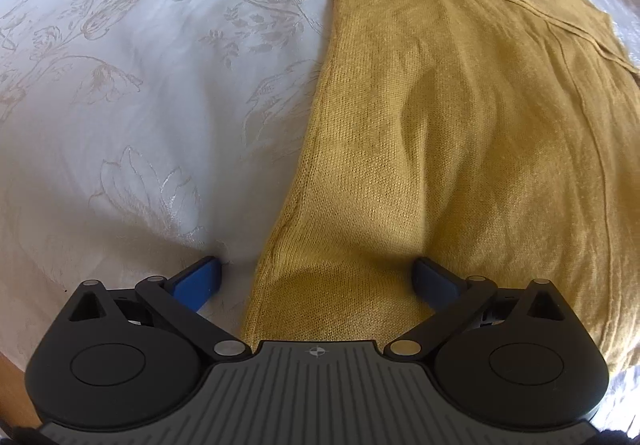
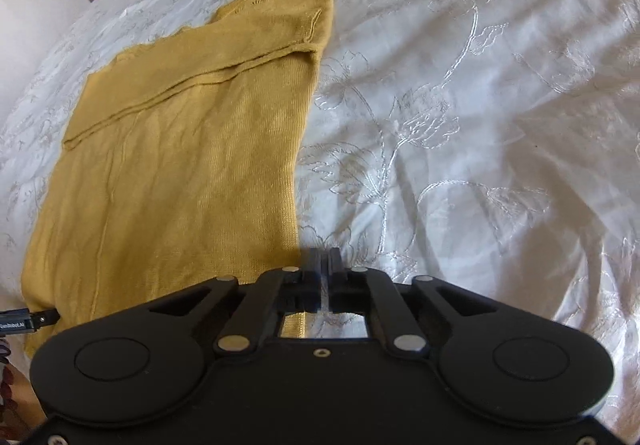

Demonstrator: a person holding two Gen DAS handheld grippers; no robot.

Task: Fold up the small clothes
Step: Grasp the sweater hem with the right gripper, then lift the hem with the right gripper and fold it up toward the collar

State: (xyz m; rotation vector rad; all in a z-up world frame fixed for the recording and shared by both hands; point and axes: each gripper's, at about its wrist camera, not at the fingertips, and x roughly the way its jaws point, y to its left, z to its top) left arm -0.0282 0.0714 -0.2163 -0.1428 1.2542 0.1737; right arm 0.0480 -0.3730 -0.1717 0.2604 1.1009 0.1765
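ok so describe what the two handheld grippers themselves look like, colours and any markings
Both are matte black with round disc housings and silver pivot pins. The left gripper has blue fingers and a ribbed grey centre plate with a small crosshair mark. The right gripper has black fingers. A black plug with partly readable white lettering shows at its left edge.

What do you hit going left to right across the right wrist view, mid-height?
White embroidered bedspread → mustard knit garment → bedspread again, out to the right edge.
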